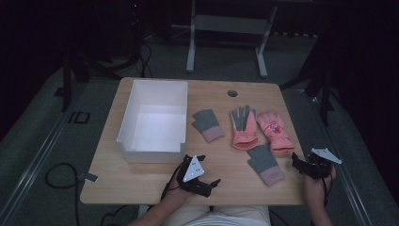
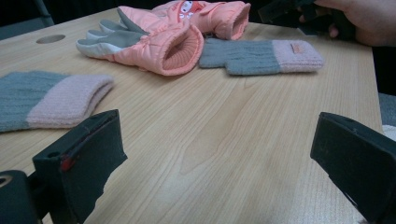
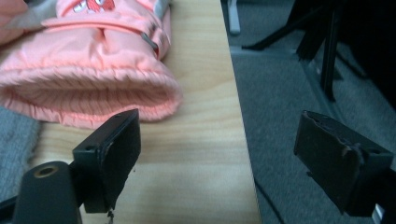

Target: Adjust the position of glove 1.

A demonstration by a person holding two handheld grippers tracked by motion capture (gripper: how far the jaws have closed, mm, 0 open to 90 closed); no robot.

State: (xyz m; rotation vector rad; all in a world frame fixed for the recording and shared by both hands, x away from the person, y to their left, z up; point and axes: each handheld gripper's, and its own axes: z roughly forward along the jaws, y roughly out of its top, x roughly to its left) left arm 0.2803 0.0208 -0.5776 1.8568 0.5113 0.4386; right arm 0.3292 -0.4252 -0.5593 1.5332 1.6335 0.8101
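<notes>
Both grippers gaped empty: the right gripper (image 1: 301,165) neared the pink glove (image 3: 93,88) at lower right, the left gripper (image 1: 207,181) waited; next, likely grasping its cuff.

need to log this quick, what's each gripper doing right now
left gripper: open, holding nothing, above bare table.
right gripper: open, holding nothing, at the table edge by the pink glove.

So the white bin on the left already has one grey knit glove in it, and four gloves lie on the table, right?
Not quite. The high view shows the white bin empty. All four gloves, two grey knit gloves and two pink ones, lie on the table.
</notes>
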